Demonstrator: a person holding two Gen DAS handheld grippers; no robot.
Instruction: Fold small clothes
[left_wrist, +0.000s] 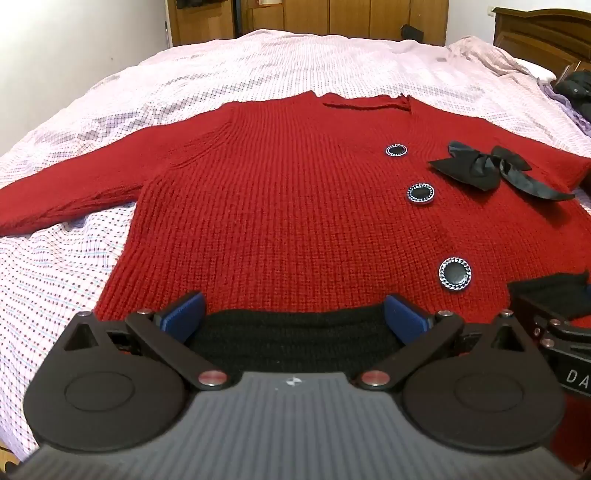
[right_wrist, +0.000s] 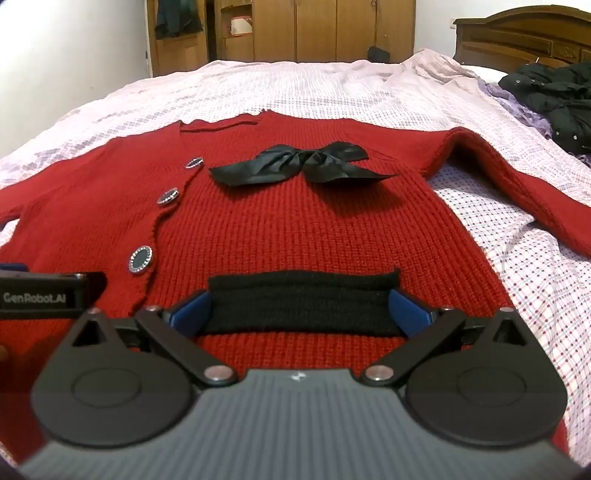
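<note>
You have the red chunky-knit cardigan (left_wrist: 280, 206) spread front-up and flat on the pink checked bedsheet (left_wrist: 229, 70), its sleeves thrown out to either side. That layout looks like a deliberate start: nothing is folded yet, and every edge of the garment is reachable.

Take the black satin bow (right_wrist: 295, 162) on the cardigan's chest as your landmark. The three round black buttons with silvery rims (left_wrist: 455, 273) run in a line just beside it, towards the middle of the garment. The two black knit pocket trims lie on the near side of the bow, close to the hem: one (right_wrist: 303, 306) directly in line with it, the other (left_wrist: 291, 339) past the buttons.

Your left gripper (left_wrist: 293, 315) stands with its blue-padded fingers (left_wrist: 184, 314) spread wide, straddling the trim beyond the buttons; whether they touch the knit is unclear, and they clamp nothing. Your right gripper (right_wrist: 301, 310) is equally wide, framing the trim on the bow's side, also empty.

Judging by this, you are lined up to pinch the hem at two spots.
</note>
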